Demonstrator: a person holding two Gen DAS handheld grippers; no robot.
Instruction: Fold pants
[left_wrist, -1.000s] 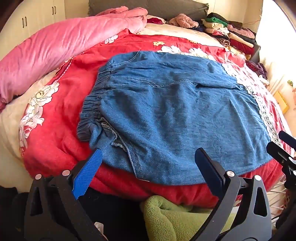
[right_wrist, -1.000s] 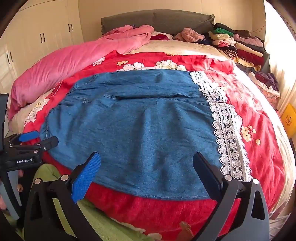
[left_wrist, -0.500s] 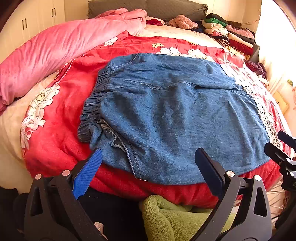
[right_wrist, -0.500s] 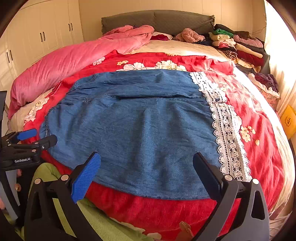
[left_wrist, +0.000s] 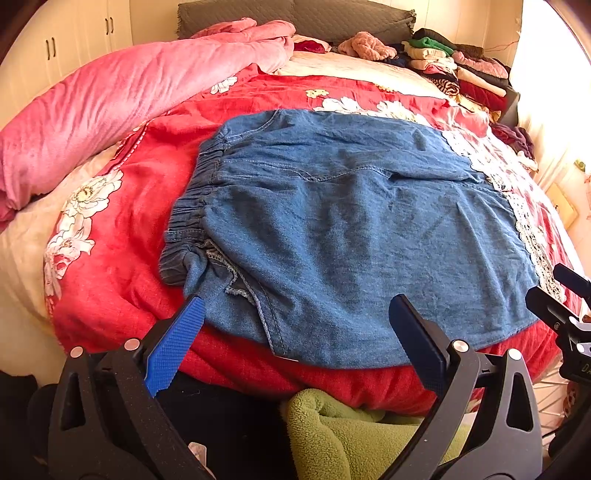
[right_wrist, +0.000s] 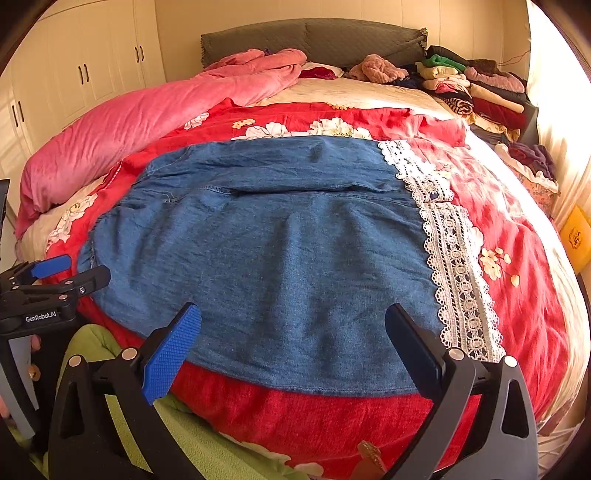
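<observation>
Blue denim pants (left_wrist: 351, 229) (right_wrist: 280, 243) lie flat across a red flowered bedspread (left_wrist: 122, 221) (right_wrist: 517, 236), elastic waistband (left_wrist: 192, 206) to the left, white lace hems (right_wrist: 454, 258) to the right. My left gripper (left_wrist: 295, 325) is open, hovering just short of the near edge by the waistband end, with nothing between its fingers. My right gripper (right_wrist: 291, 328) is open too, over the near edge close to the lace hem, holding nothing. Each gripper shows at the side of the other's view: the right one (left_wrist: 561, 295), the left one (right_wrist: 55, 277).
A pink quilt (left_wrist: 110, 99) (right_wrist: 147, 118) is bunched along the left of the bed. Stacked folded clothes (left_wrist: 454, 70) (right_wrist: 476, 88) sit at the far right by the grey headboard (right_wrist: 314, 37). Green fleece (left_wrist: 351, 435) (right_wrist: 110, 406) lies below the near bed edge. White wardrobes (right_wrist: 74, 74) stand left.
Both cameras have drifted slightly back and up, so the pants sit a little lower in view. The pants have not moved and both grippers stay open.
</observation>
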